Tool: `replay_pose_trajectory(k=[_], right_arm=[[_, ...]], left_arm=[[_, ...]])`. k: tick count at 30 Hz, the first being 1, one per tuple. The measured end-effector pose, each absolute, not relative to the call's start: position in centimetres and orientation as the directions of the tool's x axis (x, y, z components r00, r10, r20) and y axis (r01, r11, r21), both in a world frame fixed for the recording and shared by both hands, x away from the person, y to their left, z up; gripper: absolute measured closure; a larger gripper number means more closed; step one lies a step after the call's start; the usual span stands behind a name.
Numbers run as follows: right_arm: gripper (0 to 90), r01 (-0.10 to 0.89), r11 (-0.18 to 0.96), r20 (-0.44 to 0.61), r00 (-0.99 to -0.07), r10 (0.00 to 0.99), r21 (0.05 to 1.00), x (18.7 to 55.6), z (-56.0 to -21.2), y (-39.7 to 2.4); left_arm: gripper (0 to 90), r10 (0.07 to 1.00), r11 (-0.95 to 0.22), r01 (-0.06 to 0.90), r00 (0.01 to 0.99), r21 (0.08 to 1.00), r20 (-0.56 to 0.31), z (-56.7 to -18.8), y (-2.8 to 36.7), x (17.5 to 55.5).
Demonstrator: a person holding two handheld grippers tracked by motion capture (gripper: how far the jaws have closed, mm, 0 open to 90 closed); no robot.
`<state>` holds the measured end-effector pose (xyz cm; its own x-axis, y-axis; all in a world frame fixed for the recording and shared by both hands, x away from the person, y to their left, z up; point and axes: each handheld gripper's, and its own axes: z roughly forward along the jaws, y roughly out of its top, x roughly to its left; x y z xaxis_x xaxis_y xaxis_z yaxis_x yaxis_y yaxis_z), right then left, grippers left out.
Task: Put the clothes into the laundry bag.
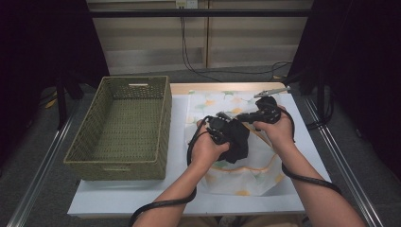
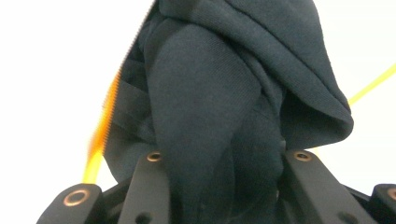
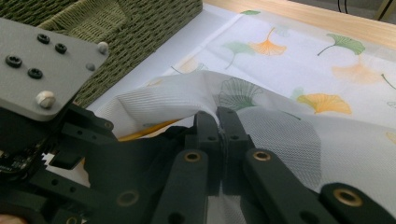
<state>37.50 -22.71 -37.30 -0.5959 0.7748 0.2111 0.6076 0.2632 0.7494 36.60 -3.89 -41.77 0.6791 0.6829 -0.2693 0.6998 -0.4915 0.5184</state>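
A dark garment (image 1: 238, 142) hangs bunched over a white mesh bag (image 1: 246, 172) printed with orange and green leaves, at the middle of the table. My left gripper (image 1: 222, 130) is shut on the garment. In the left gripper view the dark cloth (image 2: 210, 93) fills the gap between the jaws of that gripper (image 2: 227, 156), with the bag's orange trim (image 2: 100, 135) behind it. My right gripper (image 1: 246, 117) is just right of it, shut on the bag's edge. In the right gripper view its jaws (image 3: 218, 119) pinch the lifted mesh (image 3: 280, 135) next to the left gripper's grey plate (image 3: 42, 60).
A green wicker basket (image 1: 163, 127) stands at the left of the white mat (image 1: 179, 109), and its wall (image 3: 140, 28) is close behind the left gripper. A slim metal object (image 1: 272, 91) lies at the table's far edge. Black cables trail from both grippers.
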Motion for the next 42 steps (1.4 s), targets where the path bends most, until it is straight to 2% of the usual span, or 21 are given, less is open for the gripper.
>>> replay_pose_trajectory(k=[21, 29, 30, 31, 42], right_arm=[[90.0, 0.612, 0.258, 0.214, -0.59, 0.779, 0.748, 37.5, -37.3, -22.9], [90.0, 0.608, 0.257, 0.216, -0.594, 0.775, 0.751, 37.6, -37.4, -23.0], [90.0, 0.609, 0.255, 0.217, -0.592, 0.776, 0.751, 37.6, -37.4, -23.0], [90.0, 0.609, 0.255, 0.217, -0.593, 0.776, 0.751, 37.6, -37.4, -23.0], [90.0, 0.613, 0.252, 0.216, -0.584, 0.782, 0.749, 37.5, -37.3, -23.2]], left_arm=[[66.4, 0.715, -0.431, 0.726, 0.637, 0.536, -0.288, -41.9, -4.4, 37.7], [66.4, 0.714, -0.442, 0.719, 0.644, 0.537, -0.274, -42.0, -4.4, 38.0], [66.4, 0.725, -0.411, 0.73, 0.625, 0.547, -0.289, -42.1, -4.5, 38.0], [66.4, 0.719, -0.435, 0.722, 0.638, 0.537, -0.276, -42.0, -4.3, 38.2], [66.3, 0.725, -0.415, 0.732, 0.625, 0.541, -0.289, -42.3, -4.5, 38.4]])
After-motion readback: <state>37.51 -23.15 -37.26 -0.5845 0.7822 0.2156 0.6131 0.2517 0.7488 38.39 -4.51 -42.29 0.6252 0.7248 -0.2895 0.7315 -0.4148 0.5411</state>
